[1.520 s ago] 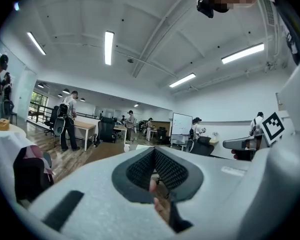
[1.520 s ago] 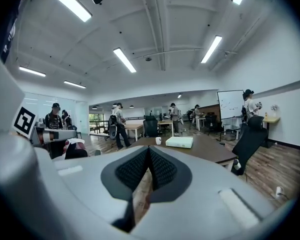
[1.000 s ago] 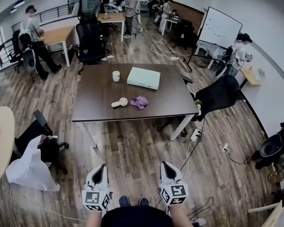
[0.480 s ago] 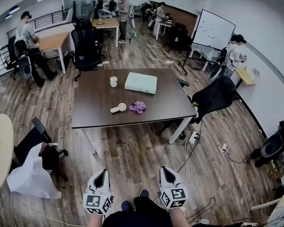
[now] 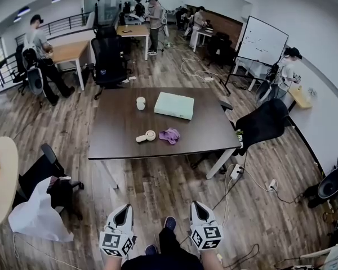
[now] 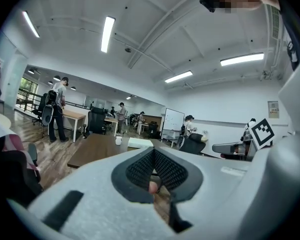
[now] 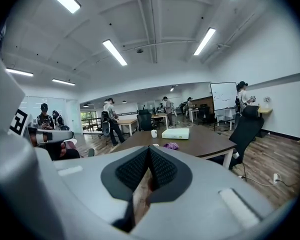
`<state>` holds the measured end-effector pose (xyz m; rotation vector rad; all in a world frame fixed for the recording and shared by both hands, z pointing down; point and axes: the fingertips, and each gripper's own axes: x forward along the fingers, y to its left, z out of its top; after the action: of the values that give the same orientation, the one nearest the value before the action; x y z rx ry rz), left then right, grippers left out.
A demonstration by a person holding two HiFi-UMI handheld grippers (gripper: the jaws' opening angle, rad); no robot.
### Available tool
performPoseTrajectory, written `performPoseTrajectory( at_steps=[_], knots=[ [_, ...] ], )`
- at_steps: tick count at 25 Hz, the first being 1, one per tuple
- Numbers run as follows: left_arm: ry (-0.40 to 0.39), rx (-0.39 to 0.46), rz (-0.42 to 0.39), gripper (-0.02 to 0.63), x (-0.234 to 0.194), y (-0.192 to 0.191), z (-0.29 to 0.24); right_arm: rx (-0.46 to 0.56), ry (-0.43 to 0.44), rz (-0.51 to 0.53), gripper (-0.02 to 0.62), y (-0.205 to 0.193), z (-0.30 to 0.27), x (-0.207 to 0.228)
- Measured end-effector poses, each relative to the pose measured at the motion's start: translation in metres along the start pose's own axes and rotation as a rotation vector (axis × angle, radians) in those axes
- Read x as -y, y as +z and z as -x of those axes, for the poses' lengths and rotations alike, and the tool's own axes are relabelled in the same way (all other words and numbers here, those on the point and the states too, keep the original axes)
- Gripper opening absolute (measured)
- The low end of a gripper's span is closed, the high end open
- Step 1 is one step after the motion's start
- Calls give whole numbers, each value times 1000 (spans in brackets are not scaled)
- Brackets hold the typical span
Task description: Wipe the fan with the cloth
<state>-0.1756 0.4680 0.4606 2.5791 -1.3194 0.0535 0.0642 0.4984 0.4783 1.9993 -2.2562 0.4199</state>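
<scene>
Both tools idle. Left gripper (image 5: 122, 211) and right gripper (image 5: 200, 210) have their jaws pressed together with nothing between them. Each gripper view confirms it, pads meeting down the middle. Both are held low in front of the person, well short of the table (image 5: 115, 125).

Fan (image 5: 146, 136) lies flat near the table's near edge, handle pointing left. Cloth (image 5: 170, 135) is bunched just beside its head, on the right; can't tell if they touch. Cup (image 5: 141, 103) and box (image 5: 173, 106) sit further back, well apart from both.

Handling, my read:
- Fan is small, handheld, looks like light plastic. It'll likely skid on the smooth top under any wipe pressure. Pin it by the handle with one gripper; stay off the round head, since the guard probably flexes.
- Cloth is soft and limp. Pinch a raised fold at the top of the bunch, not the flat edge against the table. Expect it to drape and trail.
- Cloth is on the right and the fan handle on the left, so right takes the cloth and left takes the handle.

View differences:
- Head view is the only one giving the layout from above, with both grippers together.
- Right gripper view sees the table edge-on, with the cloth (image 7: 171, 146) just above its jaws. A pale sliver left of the cloth is probably the fan, too small to be sure.
- Left gripper view shows the cup (image 6: 118, 140) and box (image 6: 140, 142). Its own body seems to block the fan and cloth.
</scene>
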Motion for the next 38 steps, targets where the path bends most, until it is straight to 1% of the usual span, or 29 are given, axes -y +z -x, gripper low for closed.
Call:
performPoseTrajectory(
  at_steps=[3, 9, 14, 20, 25, 29, 34, 38],
  knots=[
    [9, -13, -13, -8, -6, 1, -25, 1, 11, -1, 12, 5, -22, 11],
    [-7, 10, -31, -6, -8, 14, -84, 15, 16, 4, 12, 24, -68, 47],
    [-2, 13, -27, -8, -11, 22, -133, 7, 33, 1, 14, 37, -109, 75],
    [39, -7, -25, -1, -21, 20, -183, -14, 71, -8, 14, 40, -158, 105],
    [64, -9, -13, 6, -23, 26, -215, -27, 120, -7, 14, 47, -187, 123],
    [68, -27, -8, 6, -21, 24, -238, -55, 162, 5, 14, 49, -206, 134],
    [101, -66, 13, 6, -23, 15, -256, -88, 199, -2, 14, 48, -221, 148],
    [124, -76, 18, 5, -34, 15, -264, -113, 216, 8, 14, 48, -235, 150]
  ],
)
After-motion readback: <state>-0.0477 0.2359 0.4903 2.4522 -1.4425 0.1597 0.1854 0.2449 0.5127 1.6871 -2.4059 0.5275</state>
